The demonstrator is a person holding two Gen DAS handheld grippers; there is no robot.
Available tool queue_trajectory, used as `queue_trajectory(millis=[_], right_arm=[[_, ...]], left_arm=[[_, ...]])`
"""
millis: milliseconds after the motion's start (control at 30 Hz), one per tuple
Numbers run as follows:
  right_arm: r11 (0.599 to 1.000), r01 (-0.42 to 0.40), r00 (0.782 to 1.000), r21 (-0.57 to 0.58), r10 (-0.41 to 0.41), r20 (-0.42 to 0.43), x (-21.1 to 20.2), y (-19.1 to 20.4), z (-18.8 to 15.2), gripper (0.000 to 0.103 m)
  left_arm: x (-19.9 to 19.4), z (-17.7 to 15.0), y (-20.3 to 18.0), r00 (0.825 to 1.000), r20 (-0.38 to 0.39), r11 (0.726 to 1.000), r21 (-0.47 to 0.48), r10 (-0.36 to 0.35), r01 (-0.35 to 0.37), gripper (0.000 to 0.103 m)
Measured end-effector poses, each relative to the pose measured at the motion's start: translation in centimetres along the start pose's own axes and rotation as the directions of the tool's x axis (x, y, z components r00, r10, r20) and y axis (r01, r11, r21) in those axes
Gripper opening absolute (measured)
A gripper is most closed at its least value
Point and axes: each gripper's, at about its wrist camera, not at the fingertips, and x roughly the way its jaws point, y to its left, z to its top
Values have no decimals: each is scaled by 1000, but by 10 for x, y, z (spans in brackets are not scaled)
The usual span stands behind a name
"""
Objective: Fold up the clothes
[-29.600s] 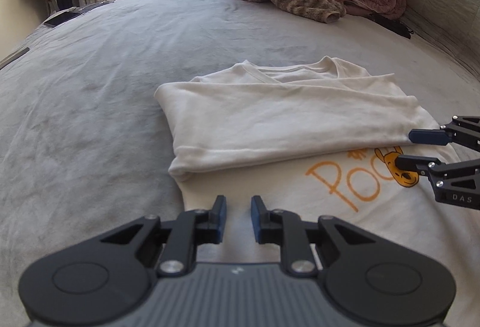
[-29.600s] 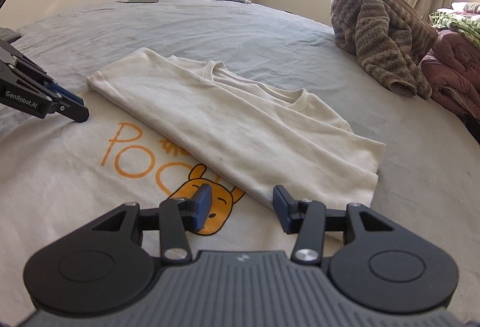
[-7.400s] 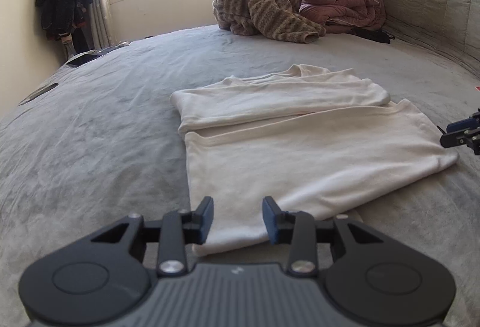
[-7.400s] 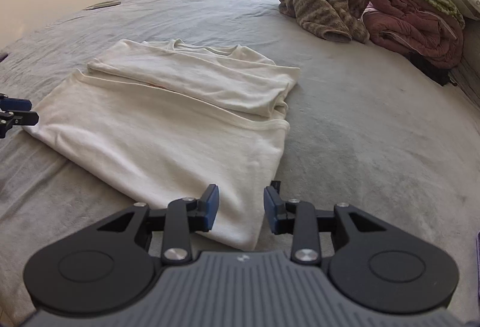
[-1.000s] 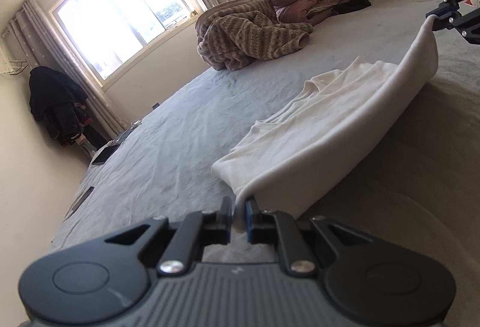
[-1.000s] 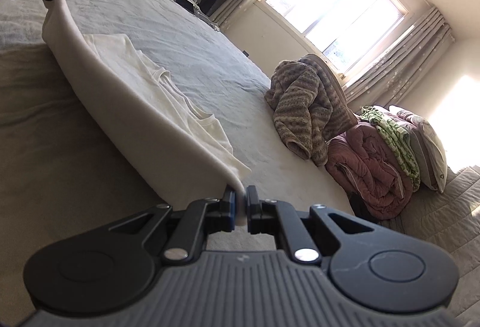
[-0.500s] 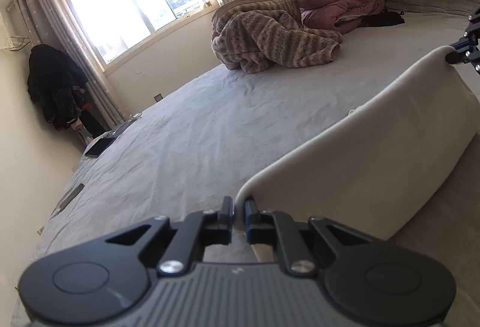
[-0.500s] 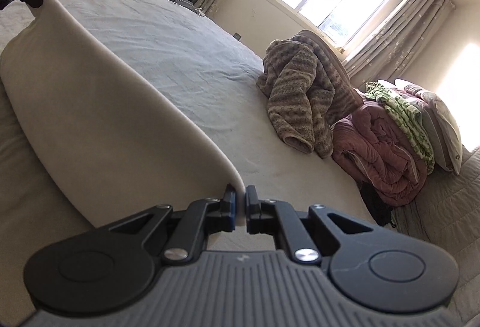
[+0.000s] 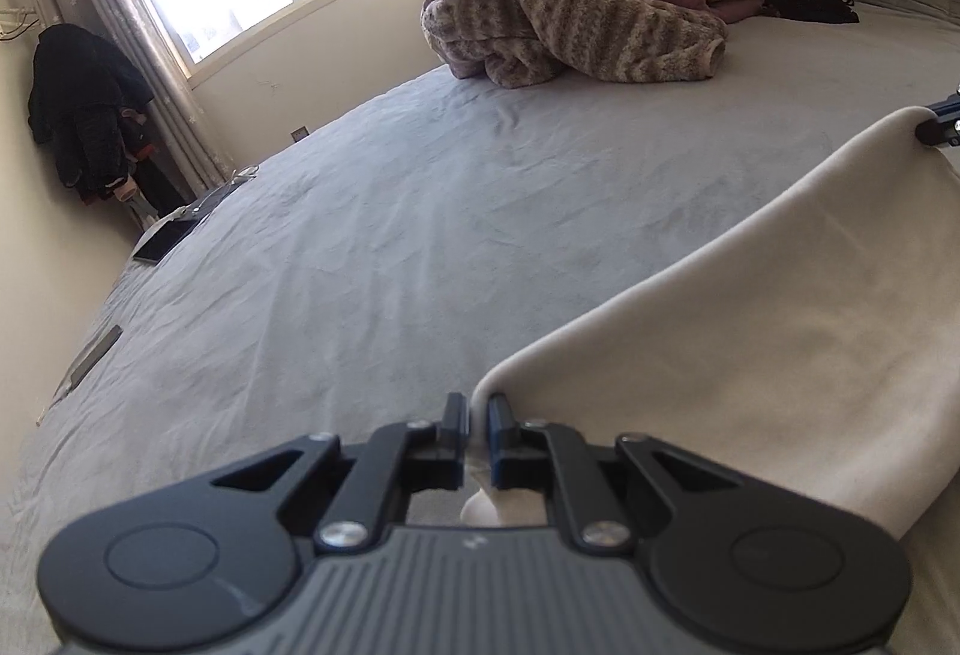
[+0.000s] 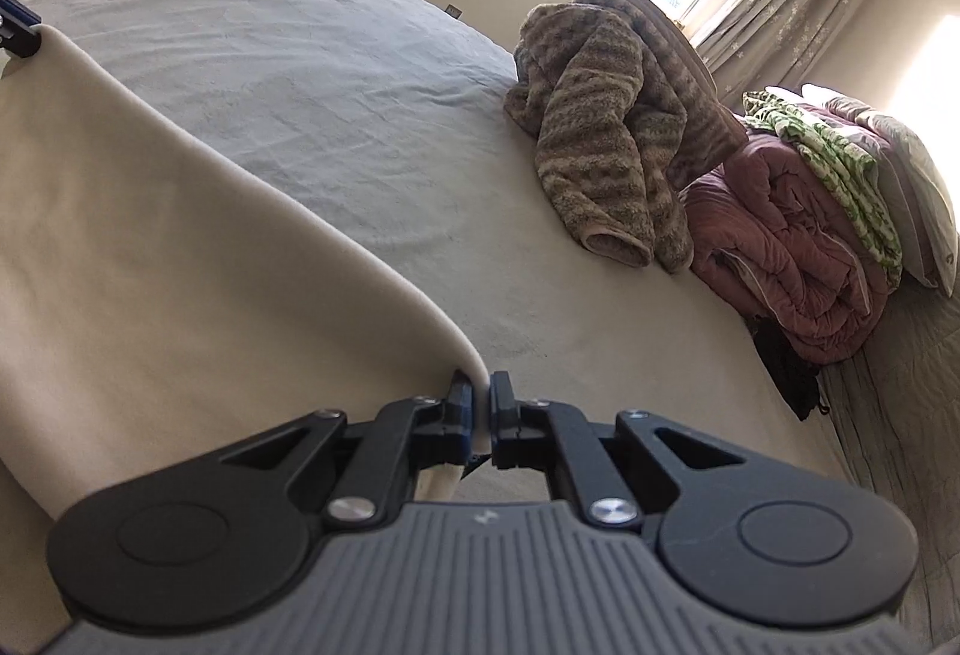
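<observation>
Left gripper (image 9: 478, 418), right gripper (image 10: 480, 398): both clamped.

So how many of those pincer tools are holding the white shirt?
2. The left hand-held gripper pinches one corner of the white shirt; the right hand-held gripper pinches the opposite corner, the edge stretched between them above the bed. No others visible.
</observation>
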Motion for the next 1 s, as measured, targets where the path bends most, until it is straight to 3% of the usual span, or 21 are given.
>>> queue_trajectory(millis=[200,500,700,833,900,967,1000], right_arm=[[997,-24,999,68,27,-46,20,3,-3,5],[992,3,997,126,8,-83,38,12,-5,6],[983,18,995,184,-1,-95,39,9,-4,7],[975,27,995,219,-5,-102,38,7,-7,7],[973,37,994,228,-13,-108,39,8,-6,7],[969,42,994,243,-17,-107,38,7,-6,6],[964,46,994,262,-18,-108,36,5,-6,6]], left_arm=[[24,-3,-5,999,-50,1000,-6,-3,3,8],[33,-8,-15,995,-22,994,36,100,-99,17],[36,-4,2,997,-18,991,-113,75,-76,17],[27,-11,26,999,-15,958,-284,39,-41,17],[18,-17,31,1000,8,948,-317,17,-13,18],[10,-21,35,1000,24,940,-342,-4,12,22],[9,-23,36,1000,21,932,-361,-15,22,33]])
